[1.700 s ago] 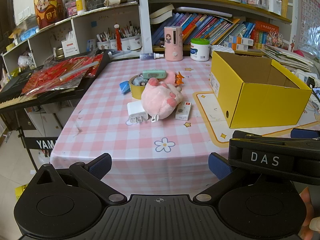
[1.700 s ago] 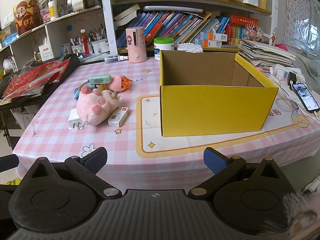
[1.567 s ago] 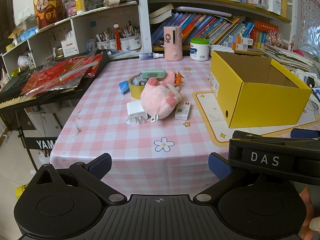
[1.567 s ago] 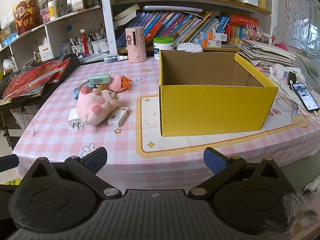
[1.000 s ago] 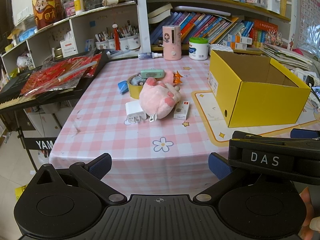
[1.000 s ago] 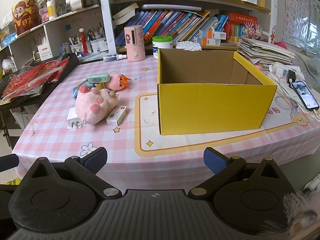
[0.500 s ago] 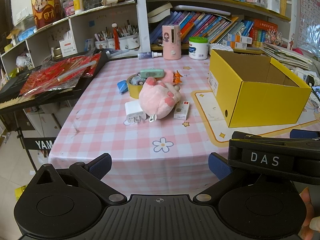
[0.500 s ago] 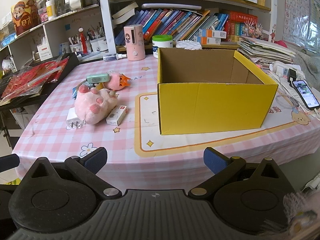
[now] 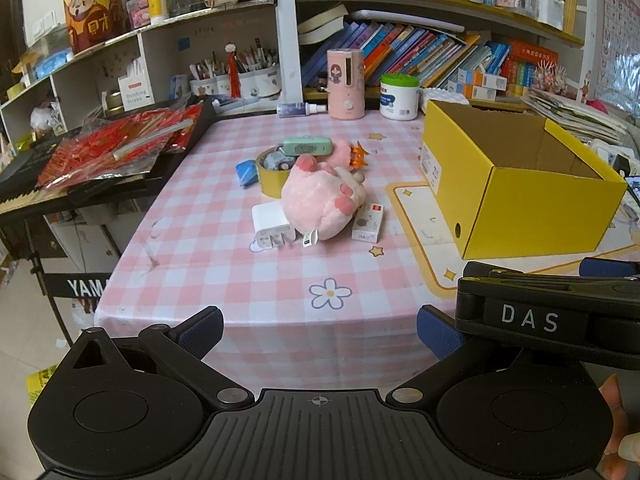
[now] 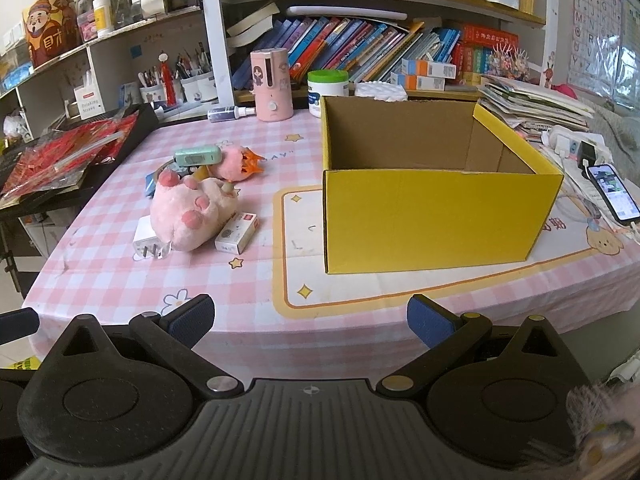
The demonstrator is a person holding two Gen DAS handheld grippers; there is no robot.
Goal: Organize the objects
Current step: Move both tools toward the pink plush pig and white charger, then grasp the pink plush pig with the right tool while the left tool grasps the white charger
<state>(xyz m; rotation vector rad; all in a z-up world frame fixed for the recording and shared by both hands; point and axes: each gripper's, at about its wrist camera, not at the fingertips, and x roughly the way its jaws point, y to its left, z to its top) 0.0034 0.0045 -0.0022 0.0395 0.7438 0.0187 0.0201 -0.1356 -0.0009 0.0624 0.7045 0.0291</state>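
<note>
An empty yellow cardboard box (image 10: 432, 216) (image 9: 520, 200) stands open on the pink checked table. Left of it lies a cluster: a pink plush paw (image 9: 320, 204) (image 10: 188, 212), a white charger plug (image 9: 270, 228) (image 10: 146, 240), a small white carton (image 9: 368, 222) (image 10: 237, 233), a yellow tape roll (image 9: 270, 176), a mint-green case (image 9: 307, 146) (image 10: 198, 156), a blue eraser (image 9: 245, 172) and a small pink toy with an orange crest (image 10: 238, 164). My left gripper (image 9: 318, 330) and right gripper (image 10: 310, 318) both hang open before the table's near edge, holding nothing.
A black keyboard with red packets (image 9: 112, 152) borders the table's left. A pink dispenser (image 10: 272, 84), a green-lidded jar (image 10: 327, 88) and a spray bottle (image 10: 230, 112) stand at the back under bookshelves. A phone (image 10: 612, 192) and papers lie at the right. My right gripper's body (image 9: 548, 312) shows in the left wrist view.
Both views have crept slightly nearer to the table and tilted a little; nothing on the table has moved, and both grippers stay open.
</note>
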